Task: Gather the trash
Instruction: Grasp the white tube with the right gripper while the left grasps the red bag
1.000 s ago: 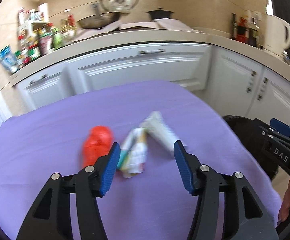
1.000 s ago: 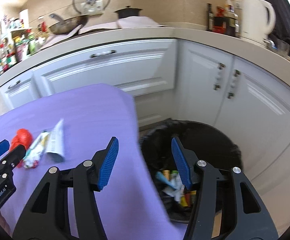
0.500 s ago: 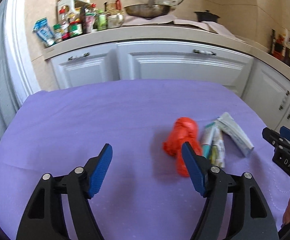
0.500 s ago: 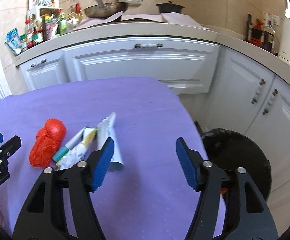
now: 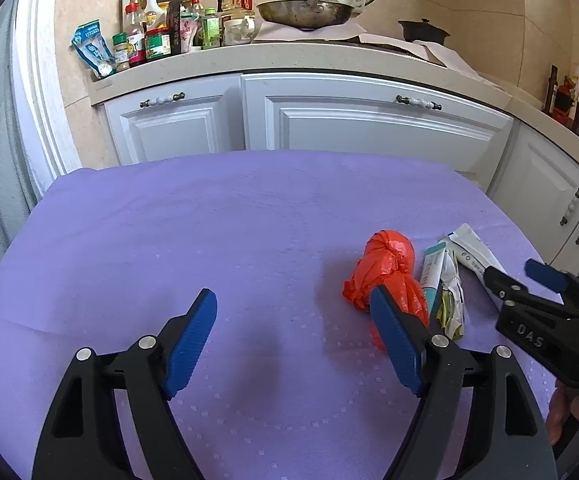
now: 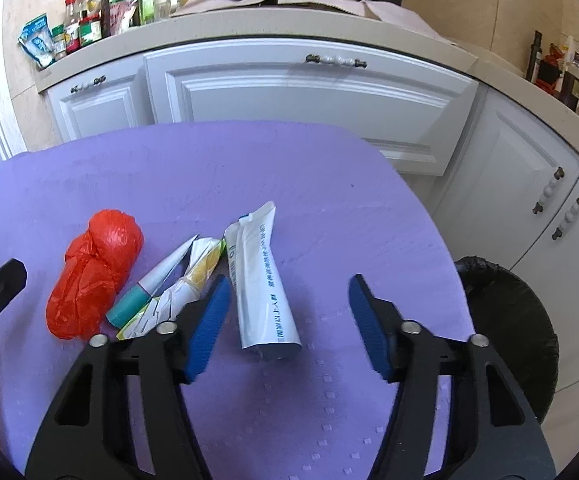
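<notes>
Swinging both claws back over the purple surface [image 6: 329, 168], I now have the remaining trash in front of me instead of the black bin [image 6: 505, 320], which a second ago sat under the right claw [image 6: 285, 324] and now lies off to its right, beyond the surface's edge. The right claw has just been closing a little yet stands open with nothing pressed; the white tube [image 6: 259, 280] lies flat between its jaws, nearer the left one, its flat end toward me. Just left of that jaw lie the teal-capped tube [image 6: 149, 284] and a crumpled wrapper [image 6: 193, 272], touching each other, and further left the red plastic bag [image 6: 93, 276]. My left claw [image 5: 293, 344] has just been opening and is wide and empty over bare cloth; the red bag [image 5: 385, 276] sits just beyond its right jaw, partly hidden by it. I judge the drop-off finished and a fresh pick beginning: the right claw looks nearly lined up on the white tube, while the left needs to shift right for the bag.
</notes>
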